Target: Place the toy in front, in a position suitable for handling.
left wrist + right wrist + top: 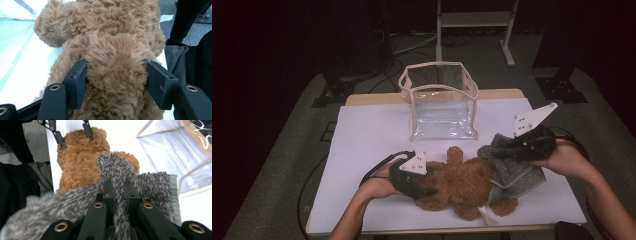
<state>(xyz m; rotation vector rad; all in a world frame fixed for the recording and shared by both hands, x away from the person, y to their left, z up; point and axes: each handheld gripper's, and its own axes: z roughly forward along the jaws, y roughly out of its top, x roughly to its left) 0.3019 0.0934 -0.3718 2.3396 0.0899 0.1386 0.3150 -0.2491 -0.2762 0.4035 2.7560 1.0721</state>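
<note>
A brown teddy bear [462, 185] lies on the white table [367, 135] near its front edge. My left gripper [429, 190] comes in from the left, and its jaws press into the fur on both sides of the bear [112, 37]. A grey knitted garment [512, 170] covers the bear's right end. My right gripper [499, 150] is shut on a bunched fold of this garment [150, 182], which stands up between the jaws of my right gripper [119, 187]. Beyond the fold, the bear [80, 157] shows with my left gripper [75, 138] on it.
A clear plastic bag [442, 100] with beige trim stands open-topped at the back middle of the table, behind the bear, and also appears as the clear bag [170, 150] at upper right. Bare white table lies to the left. Dark floor and stand legs surround the table.
</note>
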